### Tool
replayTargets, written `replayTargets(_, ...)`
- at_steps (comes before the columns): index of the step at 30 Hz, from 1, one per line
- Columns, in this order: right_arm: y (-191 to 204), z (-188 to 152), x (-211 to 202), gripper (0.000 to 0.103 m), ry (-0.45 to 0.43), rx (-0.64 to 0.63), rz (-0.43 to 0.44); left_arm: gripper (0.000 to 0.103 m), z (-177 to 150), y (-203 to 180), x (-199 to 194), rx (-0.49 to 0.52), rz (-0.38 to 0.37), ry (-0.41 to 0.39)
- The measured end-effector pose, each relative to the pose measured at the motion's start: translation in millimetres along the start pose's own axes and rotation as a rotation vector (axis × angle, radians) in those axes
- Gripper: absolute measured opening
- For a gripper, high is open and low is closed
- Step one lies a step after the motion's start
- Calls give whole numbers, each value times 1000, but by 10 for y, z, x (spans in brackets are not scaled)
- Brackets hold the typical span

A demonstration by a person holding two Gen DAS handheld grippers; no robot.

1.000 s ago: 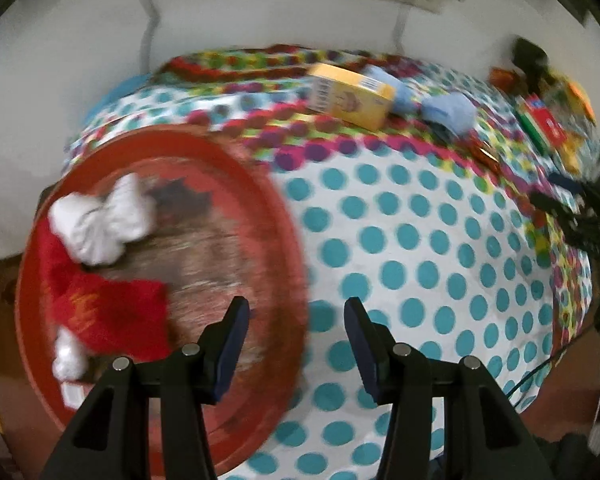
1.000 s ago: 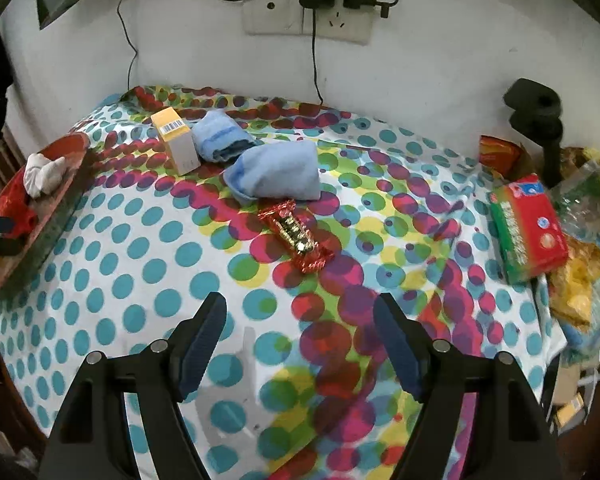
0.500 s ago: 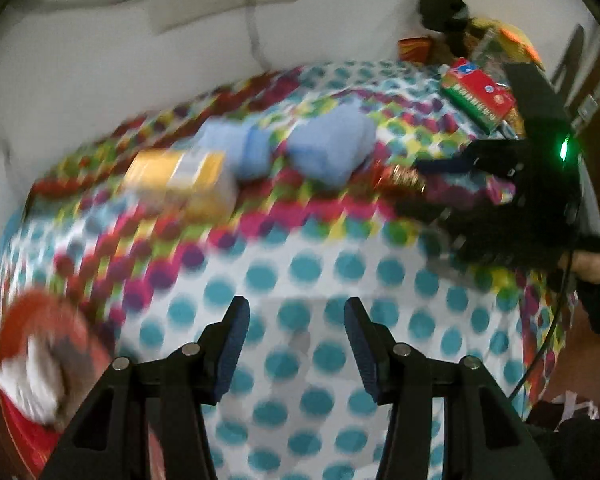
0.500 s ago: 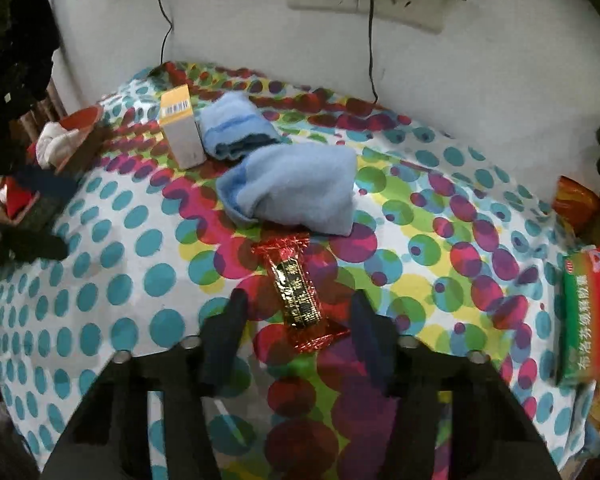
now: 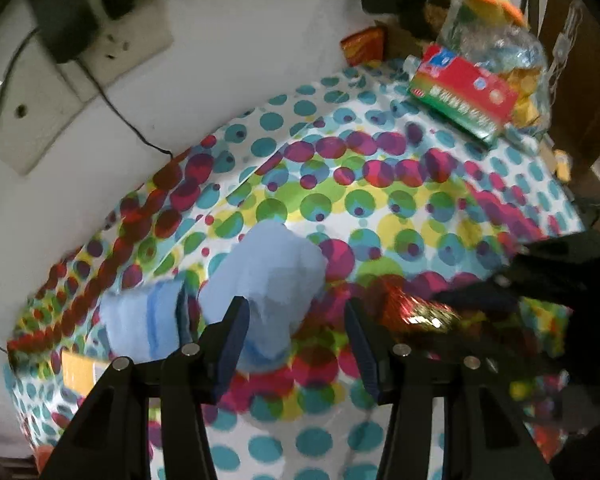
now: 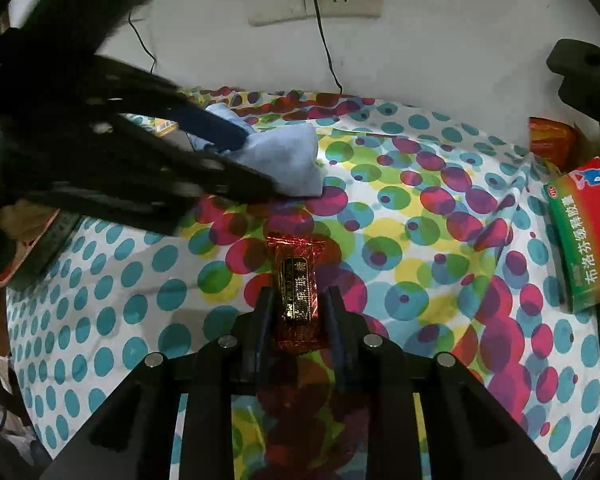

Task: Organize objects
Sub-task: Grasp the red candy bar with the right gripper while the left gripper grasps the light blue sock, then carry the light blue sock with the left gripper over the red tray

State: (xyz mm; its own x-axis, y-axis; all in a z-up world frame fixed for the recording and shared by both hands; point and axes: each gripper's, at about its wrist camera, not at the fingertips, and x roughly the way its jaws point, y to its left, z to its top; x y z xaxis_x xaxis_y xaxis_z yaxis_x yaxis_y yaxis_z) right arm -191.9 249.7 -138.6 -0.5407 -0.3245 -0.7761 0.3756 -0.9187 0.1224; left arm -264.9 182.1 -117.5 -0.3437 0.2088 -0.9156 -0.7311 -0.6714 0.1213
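Red foil snack now sits between the closing right claw, ready for lifting.
Left claw, wide and empty, has swung over from the tray to the pale blue cloth just ahead on the dotted worktop.

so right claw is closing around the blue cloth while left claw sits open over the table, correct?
Not the blue cloth. The right wrist view shows the right claw closing around the red snack wrapper, which sits between its fingers. The blue cloth lies further back by the left claw, which is open, as the left wrist view shows.
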Motion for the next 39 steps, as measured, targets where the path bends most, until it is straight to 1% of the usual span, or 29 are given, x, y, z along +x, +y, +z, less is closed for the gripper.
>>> replayTargets(3,35,-13,-1,26,-12,0,-13,51,55,12,185,-24,43,17)
replayTargets(5,40,-21,-8,27,-13,3,-12,51,64,13,232,-45,65,9)
replayTargets(7,42,-18,-1,27,-11,-4,-19,50,53,28,229,-72,64,-11)
replayTargets(8,51,-21,-1,27,-10,-11,-27,46,48,57,228,-104,65,-12)
replayTargets(9,45,-23,8,27,-9,-18,-36,39,46,75,218,-120,69,-15)
replayTargets(10,67,-26,7,27,-8,-29,-49,24,46,92,205,-131,82,-16)
replayTargets(11,88,-40,2,27,-7,-35,-56,23,42,131,185,-160,88,-10)
replayTargets(13,125,-49,1,28,-4,-51,-72,22,6,209,130,-204,67,-8)
replayTargets(14,132,-54,9,28,-3,-58,-80,22,-29,236,76,-225,77,-17)
replayTargets(16,160,-64,6,28,-2,-71,-97,22,-82,213,-16,-231,88,-26)
replayTargets(19,154,-54,22,28,-2,-66,-92,22,-219,156,-165,-239,97,-41)
replayTargets(22,159,-43,22,28,-1,-73,-99,22,-393,119,-291,-274,118,-42)
replayTargets(23,154,-40,20,28,-1,-71,-98,22,-482,121,-353,-299,125,-50)
replayTargets(25,167,-35,18,28,-1,-72,-102,22,-624,123,-446,-342,119,-68)
replayTargets(27,158,-28,17,27,-1,-71,-104,22,-778,101,-525,-388,129,-63)
replayTargets(29,159,-24,10,27,0,-70,-105,22,-872,62,-581,-411,147,-58)
replayTargets(32,158,-16,8,27,0,-71,-104,22,-1037,33,-708,-445,141,-54)
replayTargets(34,157,-11,6,27,0,-70,-103,22,-1114,21,-773,-459,152,-55)
replayTargets(35,159,-9,5,27,0,-70,-103,22,-1156,21,-816,-472,177,-51)
replayTargets(36,164,-6,3,27,0,-70,-104,22,-1179,23,-837,-477,184,-51)
replayTargets(39,158,-1,1,27,0,-71,-105,22,-1275,50,-932,-510,183,-57)
